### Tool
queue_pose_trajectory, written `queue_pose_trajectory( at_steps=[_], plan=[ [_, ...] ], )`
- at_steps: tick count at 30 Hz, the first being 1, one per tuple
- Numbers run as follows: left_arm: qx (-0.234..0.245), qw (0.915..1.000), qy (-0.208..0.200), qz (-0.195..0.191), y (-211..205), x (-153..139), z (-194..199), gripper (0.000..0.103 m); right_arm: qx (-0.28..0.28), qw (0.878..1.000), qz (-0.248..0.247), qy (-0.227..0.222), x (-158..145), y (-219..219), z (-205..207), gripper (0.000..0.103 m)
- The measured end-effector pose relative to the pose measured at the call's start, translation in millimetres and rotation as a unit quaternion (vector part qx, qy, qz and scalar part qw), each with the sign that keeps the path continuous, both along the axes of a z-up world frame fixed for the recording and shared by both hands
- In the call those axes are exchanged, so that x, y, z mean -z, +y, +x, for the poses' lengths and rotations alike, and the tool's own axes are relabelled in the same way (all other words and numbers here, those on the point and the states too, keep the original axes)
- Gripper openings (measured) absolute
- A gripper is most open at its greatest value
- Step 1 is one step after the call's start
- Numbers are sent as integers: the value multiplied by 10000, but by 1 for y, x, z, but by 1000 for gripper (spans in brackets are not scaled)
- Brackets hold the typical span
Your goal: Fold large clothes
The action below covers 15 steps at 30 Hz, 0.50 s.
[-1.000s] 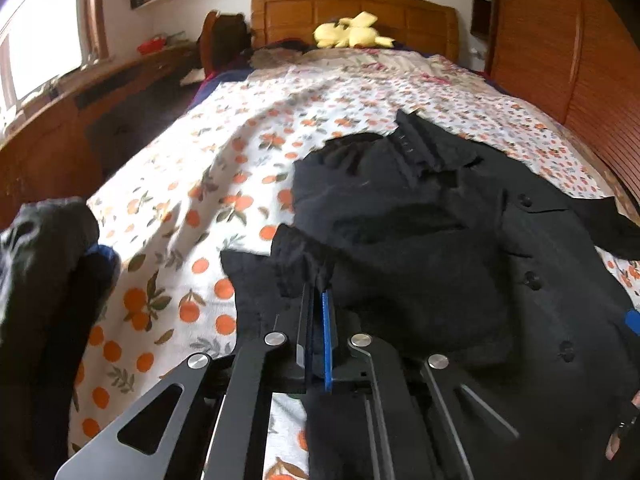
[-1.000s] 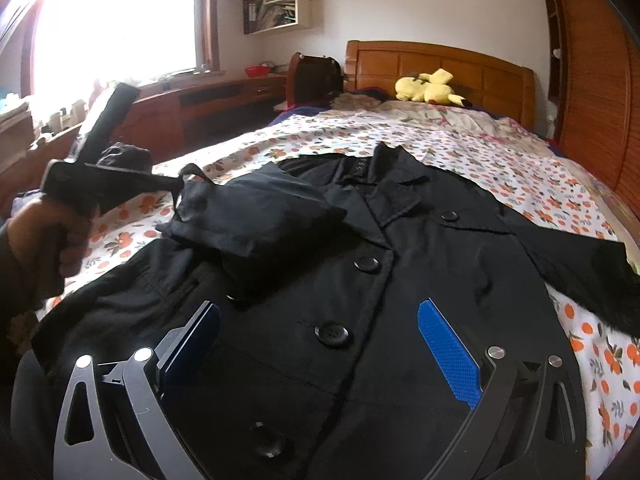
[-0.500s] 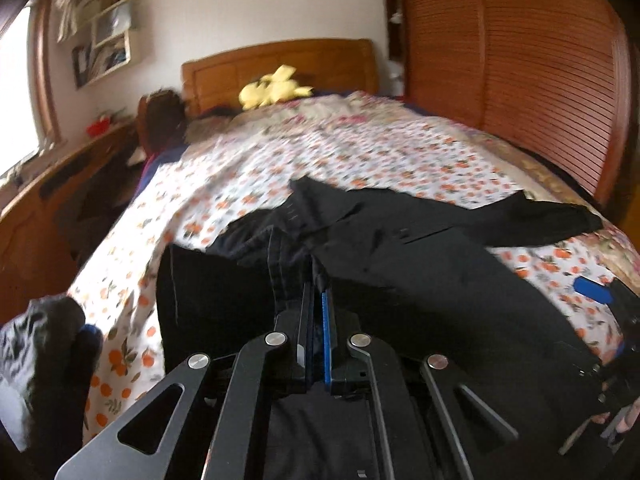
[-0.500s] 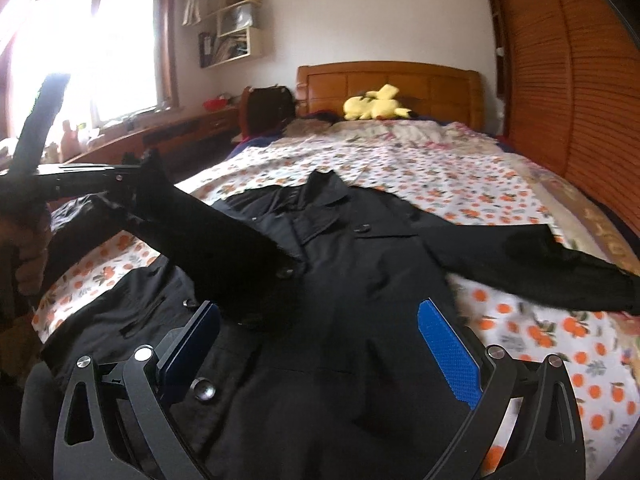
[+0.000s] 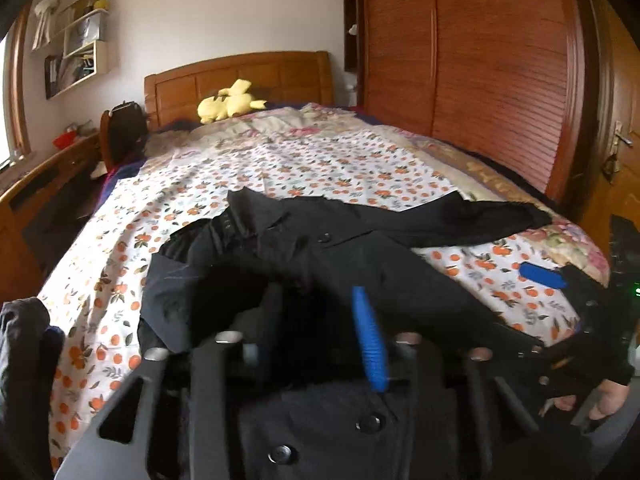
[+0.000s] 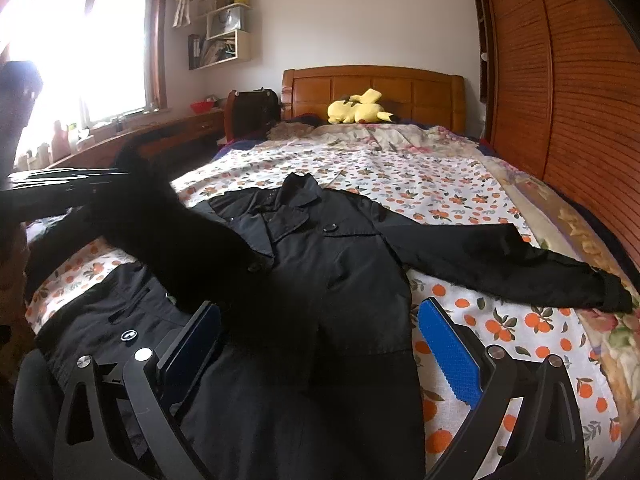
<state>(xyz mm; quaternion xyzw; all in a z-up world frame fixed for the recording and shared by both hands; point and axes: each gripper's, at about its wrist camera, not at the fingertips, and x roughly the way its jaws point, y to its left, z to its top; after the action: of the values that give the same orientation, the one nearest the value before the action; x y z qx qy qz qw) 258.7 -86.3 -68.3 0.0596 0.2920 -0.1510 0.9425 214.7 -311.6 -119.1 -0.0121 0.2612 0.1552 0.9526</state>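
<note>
coat: big black coat (image 6: 340, 264) lying front-up on the bed (image 6: 420, 176), buttons showing; it covers the near half of the orange-print sheet, well short of the pillows
long axis: runs foot-to-head along the bed; collar (image 6: 298, 190) points at the headboard (image 6: 372, 84), hem end is down by the cameras
left sleeve: lifted off the bed and pulled across the chest, looks like the first fold inward; that's my read of why it's up in the air
left claw: left claw (image 5: 316, 324) looks parted now in its own view, blue pad off to one side and dark cloth bunched between; it's blurry, so can't tell if it actually has hold of the sleeve or not
right claw: right claw (image 6: 320, 340) wide apart, nothing in it; it hangs over the lower front of the coat, probably ready to pin or smooth
right sleeve: right sleeve (image 6: 500, 264) flat and stretched straight out sideways toward the wardrobe (image 6: 560, 80); not folded yet
background: yellow plush (image 6: 358, 110) up by the headboard, nowhere near the coat
</note>
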Motion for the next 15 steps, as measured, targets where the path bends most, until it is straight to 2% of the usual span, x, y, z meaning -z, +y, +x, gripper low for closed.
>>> queue_pose_trajectory(
  at_steps=[2,4,6,10,13,15],
  plan=[
    [19,10000,-62,-29,2,-1,-7,47,-19,10000,5,17,2,4,2,96],
    [22,9999,-102,-125,8,-3,-14,51,-40,10000,13,30,3,8,4,96],
    [-33,9996,-155,-246,20,-4,-21,57,-69,10000,28,42,4,11,4,96],
    [-242,9992,-232,-232,50,-3,-32,62,-259,9996,9,89,7,33,7,96],
    [-428,9985,-272,-209,72,4,-41,74,-454,9989,-49,129,9,54,7,95],
    [-563,9978,-283,-226,87,11,-47,80,-628,9979,-72,158,11,70,7,90]
  ],
)
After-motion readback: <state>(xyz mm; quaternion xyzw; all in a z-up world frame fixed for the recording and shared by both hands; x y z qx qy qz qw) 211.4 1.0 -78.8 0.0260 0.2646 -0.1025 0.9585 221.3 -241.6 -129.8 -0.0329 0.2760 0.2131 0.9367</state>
